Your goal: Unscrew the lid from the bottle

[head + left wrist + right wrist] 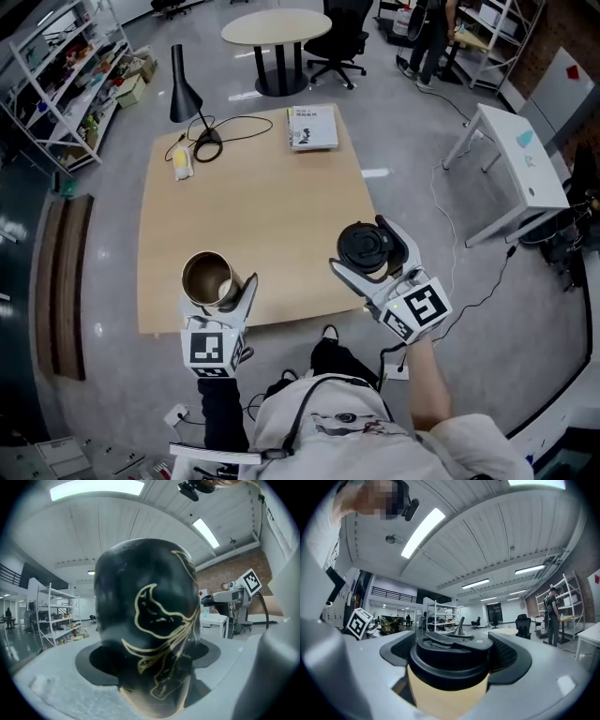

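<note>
The bottle (208,278) stands open above the bench's (253,187) near edge, its lid (366,246) well apart. Either could drop if a squeeze slackens, and tilting could spill any contents. The left hand-held gripper (217,287) clamps the bottle's body and the right hand-held gripper (359,253) clamps the lid.

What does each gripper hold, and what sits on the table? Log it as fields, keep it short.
left gripper: fingers shut on the black bottle with a gold pattern, mouth open
right gripper: fingers shut on the black lid
lid and bottle: apart, lid off
table: black lamp and book near the far edge
</note>
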